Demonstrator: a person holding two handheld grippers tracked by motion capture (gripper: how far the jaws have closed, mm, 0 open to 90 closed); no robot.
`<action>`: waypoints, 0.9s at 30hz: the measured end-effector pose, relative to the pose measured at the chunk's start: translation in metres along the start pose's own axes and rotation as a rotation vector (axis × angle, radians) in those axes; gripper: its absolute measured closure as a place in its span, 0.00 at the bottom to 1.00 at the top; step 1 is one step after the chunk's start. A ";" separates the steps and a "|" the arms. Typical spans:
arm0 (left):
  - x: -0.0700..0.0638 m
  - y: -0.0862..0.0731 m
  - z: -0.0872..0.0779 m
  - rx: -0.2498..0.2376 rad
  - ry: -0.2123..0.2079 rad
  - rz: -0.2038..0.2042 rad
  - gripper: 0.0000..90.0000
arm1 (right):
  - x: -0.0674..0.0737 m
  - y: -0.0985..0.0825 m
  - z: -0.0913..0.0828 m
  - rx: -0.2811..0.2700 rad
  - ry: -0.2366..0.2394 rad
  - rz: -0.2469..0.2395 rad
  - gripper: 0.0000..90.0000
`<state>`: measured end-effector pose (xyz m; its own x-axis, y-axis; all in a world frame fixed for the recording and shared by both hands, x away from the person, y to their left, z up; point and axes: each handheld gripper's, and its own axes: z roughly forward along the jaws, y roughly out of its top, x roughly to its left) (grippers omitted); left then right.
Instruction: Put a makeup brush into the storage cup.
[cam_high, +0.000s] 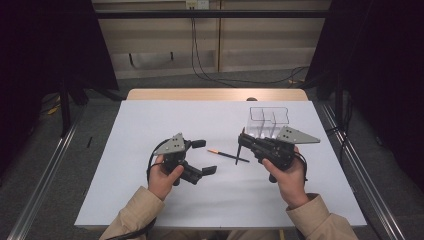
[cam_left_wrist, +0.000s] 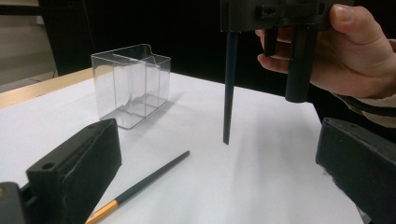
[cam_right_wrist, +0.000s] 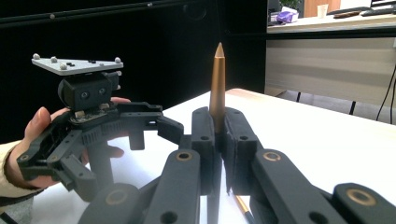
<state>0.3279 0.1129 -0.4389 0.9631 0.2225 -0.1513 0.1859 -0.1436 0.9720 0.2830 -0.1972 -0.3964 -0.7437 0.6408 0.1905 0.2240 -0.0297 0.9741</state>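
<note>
Item: two slim dark pencils with gold-coloured ends, and one clear plastic organiser box (cam_high: 268, 121) with inner dividers, standing upright near the far right corner of the white bench (cam_high: 150, 130). The first pencil (cam_left_wrist: 228, 88) is held upright in the right gripper (cam_high: 243, 140), whose jaws are closed tight on its shaft; seen in the right gripper view, its pointed gold end (cam_right_wrist: 217, 79) rises above the jaws, while in the left gripper view its dark lower end hangs just above the bench, near the box. The second pencil (cam_high: 227, 154) is laid flat near the middle of the bench, between the two grippers, touching neither. The left gripper (cam_high: 205, 156) is held with its jaws spread fully wide and nothing between them, pointed toward the lying pencil. Handling, as judged: light, stiff, narrow and smooth, so liable to roll or to swivel in a grip; best taken across the middle of the shaft, square to the jaws. The box is judged light and easily tipped if knocked.
</note>
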 end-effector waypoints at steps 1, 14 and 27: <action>0.000 0.001 -0.002 0.000 0.007 0.003 0.00 | 0.000 0.000 0.000 -0.001 0.000 0.002 0.94; 0.006 0.001 -0.025 0.001 0.040 0.007 0.00 | -0.002 0.000 -0.003 -0.007 -0.003 -0.003 0.94; 0.011 -0.001 -0.053 0.001 0.078 0.011 0.00 | -0.004 0.000 -0.006 -0.006 -0.010 -0.002 0.94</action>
<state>0.3277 0.1660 -0.4319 0.9471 0.2952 -0.1259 0.1752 -0.1470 0.9735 0.2817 -0.2040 -0.3968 -0.7376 0.6489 0.1868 0.2186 -0.0323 0.9753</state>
